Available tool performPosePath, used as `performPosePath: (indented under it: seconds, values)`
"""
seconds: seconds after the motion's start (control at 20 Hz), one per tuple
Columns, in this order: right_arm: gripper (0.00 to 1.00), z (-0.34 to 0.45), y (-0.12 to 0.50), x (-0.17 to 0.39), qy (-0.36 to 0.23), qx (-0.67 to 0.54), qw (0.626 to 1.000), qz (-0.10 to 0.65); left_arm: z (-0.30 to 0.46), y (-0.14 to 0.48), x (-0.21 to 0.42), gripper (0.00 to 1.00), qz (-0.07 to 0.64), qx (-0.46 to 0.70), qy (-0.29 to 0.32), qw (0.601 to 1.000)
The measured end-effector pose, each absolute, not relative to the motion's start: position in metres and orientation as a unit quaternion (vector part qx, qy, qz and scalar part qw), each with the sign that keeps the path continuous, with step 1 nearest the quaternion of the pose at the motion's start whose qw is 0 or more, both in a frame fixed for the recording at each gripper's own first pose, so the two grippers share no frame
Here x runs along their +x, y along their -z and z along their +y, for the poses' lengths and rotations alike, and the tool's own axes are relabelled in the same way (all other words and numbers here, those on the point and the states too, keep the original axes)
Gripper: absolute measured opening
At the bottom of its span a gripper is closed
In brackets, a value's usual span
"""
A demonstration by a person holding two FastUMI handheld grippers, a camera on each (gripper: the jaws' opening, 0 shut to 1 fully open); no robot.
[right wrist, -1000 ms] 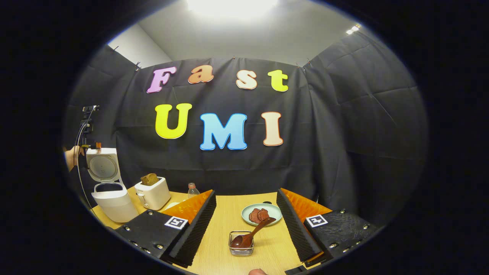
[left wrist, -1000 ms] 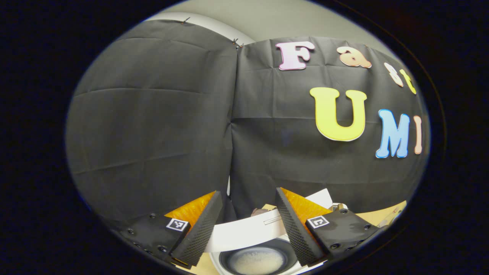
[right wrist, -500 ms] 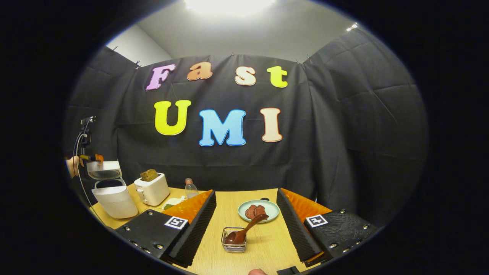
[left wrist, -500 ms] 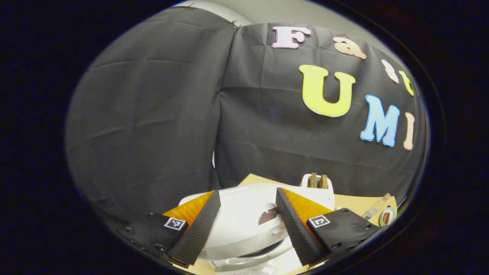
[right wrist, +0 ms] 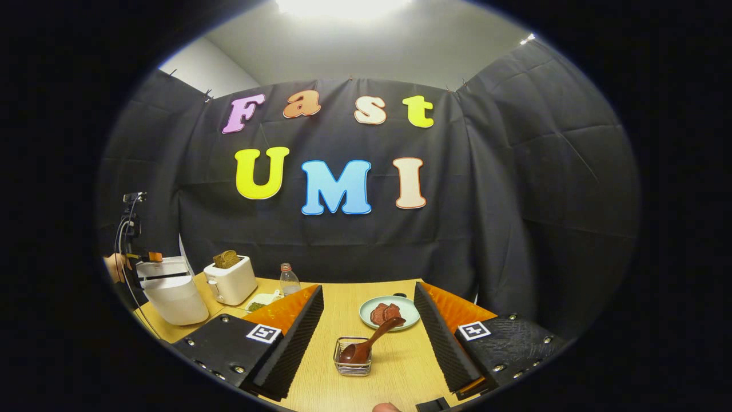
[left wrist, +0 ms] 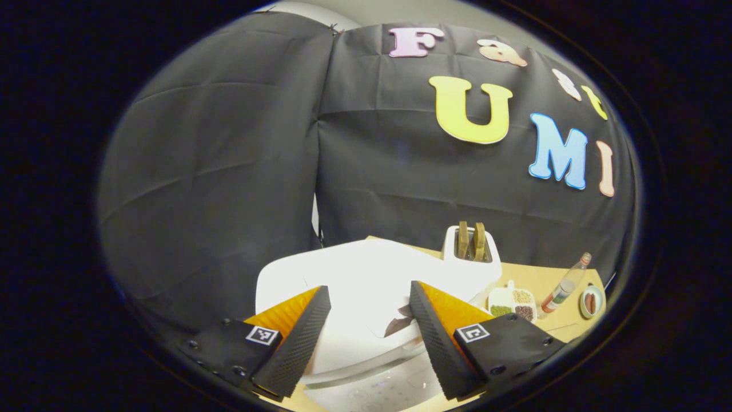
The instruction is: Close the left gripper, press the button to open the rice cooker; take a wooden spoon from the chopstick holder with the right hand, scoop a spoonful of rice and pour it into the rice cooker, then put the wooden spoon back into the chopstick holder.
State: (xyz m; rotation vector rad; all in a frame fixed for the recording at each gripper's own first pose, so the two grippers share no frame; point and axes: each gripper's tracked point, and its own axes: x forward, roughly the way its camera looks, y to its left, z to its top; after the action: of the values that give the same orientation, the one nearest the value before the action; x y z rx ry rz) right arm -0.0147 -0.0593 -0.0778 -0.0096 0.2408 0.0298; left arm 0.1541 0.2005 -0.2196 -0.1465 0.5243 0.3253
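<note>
The white rice cooker (left wrist: 372,389) stands just below my left gripper (left wrist: 369,286), which is open with its fingers spread over the lid (left wrist: 354,269). The lid lies almost flat, with a thin dark gap above the body. In the right gripper view the cooker (right wrist: 171,294) stands at the far left, with a hand (right wrist: 114,266) and the other gripper at its lid. My right gripper (right wrist: 369,286) is open above the table with nothing held. Ahead of it a wooden spoon (right wrist: 374,340) leans in a small wire chopstick holder (right wrist: 353,365).
A white toaster (right wrist: 230,280) with bread stands beside the cooker, then a divided dish of beans (right wrist: 263,298) and a small bottle (right wrist: 289,280). A pale green plate with meat slices (right wrist: 390,312) lies behind the holder on the wooden table (right wrist: 400,372). Black cloth walls enclose the booth.
The cooker's lid has swung down from upright to nearly flat, hiding the rice in the pot. My left gripper came down with it. The right gripper has barely moved.
</note>
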Motion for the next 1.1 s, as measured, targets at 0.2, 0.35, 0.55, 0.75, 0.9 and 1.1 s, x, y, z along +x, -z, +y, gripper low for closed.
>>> performPosePath:
  seconds: [0.2,0.35,0.55,0.75,0.9,1.1]
  values:
    - [0.96,-0.055,0.081,-0.014,-0.017,-0.008,0.992,0.123,0.196,0.234,0.149,0.97,0.267,-0.055,-0.154,0.95]
    - [0.96,-0.054,0.082,-0.014,-0.016,-0.008,0.992,0.124,0.194,0.245,0.148,0.97,0.276,-0.044,-0.152,0.948]
    - [0.96,-0.053,0.085,-0.013,-0.015,-0.008,0.992,0.128,0.191,0.255,0.144,0.98,0.277,-0.031,-0.158,0.947]
    - [0.96,-0.043,0.091,-0.01,-0.026,-0.005,0.991,0.134,0.192,0.255,0.145,1.0,0.269,-0.032,-0.165,0.948]
    - [0.96,-0.031,0.091,-0.005,-0.037,-0.003,0.99,0.133,0.19,0.245,0.143,0.98,0.257,-0.033,-0.15,0.954]
    - [0.96,-0.015,0.068,0.005,-0.056,-0.021,0.993,0.104,0.196,0.185,0.153,0.97,0.18,-0.035,-0.146,0.972]
